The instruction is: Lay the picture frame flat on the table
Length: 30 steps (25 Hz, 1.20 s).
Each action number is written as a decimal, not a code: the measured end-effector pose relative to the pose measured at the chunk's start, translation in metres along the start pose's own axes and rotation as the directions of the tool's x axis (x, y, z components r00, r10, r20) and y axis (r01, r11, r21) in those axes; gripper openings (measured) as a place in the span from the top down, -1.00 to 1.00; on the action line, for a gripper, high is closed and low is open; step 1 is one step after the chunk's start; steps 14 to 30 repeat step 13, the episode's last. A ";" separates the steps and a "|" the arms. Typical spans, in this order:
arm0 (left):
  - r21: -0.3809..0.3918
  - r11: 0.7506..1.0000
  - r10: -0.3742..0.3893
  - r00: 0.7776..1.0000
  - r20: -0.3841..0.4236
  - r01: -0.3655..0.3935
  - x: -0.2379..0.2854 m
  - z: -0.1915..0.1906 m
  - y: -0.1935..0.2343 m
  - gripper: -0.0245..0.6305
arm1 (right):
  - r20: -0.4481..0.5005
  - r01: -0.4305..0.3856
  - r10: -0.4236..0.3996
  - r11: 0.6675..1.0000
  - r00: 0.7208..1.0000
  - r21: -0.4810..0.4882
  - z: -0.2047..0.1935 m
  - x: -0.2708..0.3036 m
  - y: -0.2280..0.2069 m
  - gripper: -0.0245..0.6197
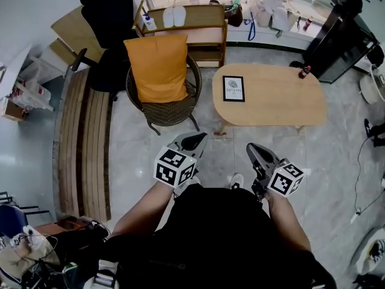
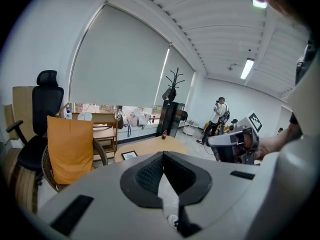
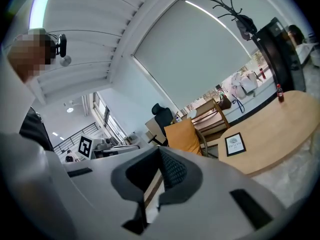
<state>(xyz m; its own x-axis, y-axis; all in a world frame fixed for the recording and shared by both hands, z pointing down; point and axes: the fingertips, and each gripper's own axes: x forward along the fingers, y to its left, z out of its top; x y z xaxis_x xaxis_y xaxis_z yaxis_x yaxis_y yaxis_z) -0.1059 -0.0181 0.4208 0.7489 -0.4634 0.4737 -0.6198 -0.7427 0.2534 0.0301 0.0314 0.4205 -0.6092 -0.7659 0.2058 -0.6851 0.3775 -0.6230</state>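
Observation:
A black-rimmed picture frame lies flat near the left end of the oval wooden table. It shows small in the left gripper view and in the right gripper view. Both grippers are held close to the person's body, over the floor and well short of the table. My left gripper is shut with its tips meeting and nothing between them. Beside it, my right gripper is also shut and empty.
A wicker chair with an orange cushion stands left of the table, with a black office chair and a wooden shelf behind it. A small red bottle stands at the table's far right. A person stands across the room.

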 end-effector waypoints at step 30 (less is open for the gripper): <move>-0.013 1.000 -0.005 1.000 0.006 0.006 0.001 0.002 -0.010 0.91 | -0.015 -0.008 0.008 0.999 1.000 -0.036 0.001 -0.003 0.007 0.92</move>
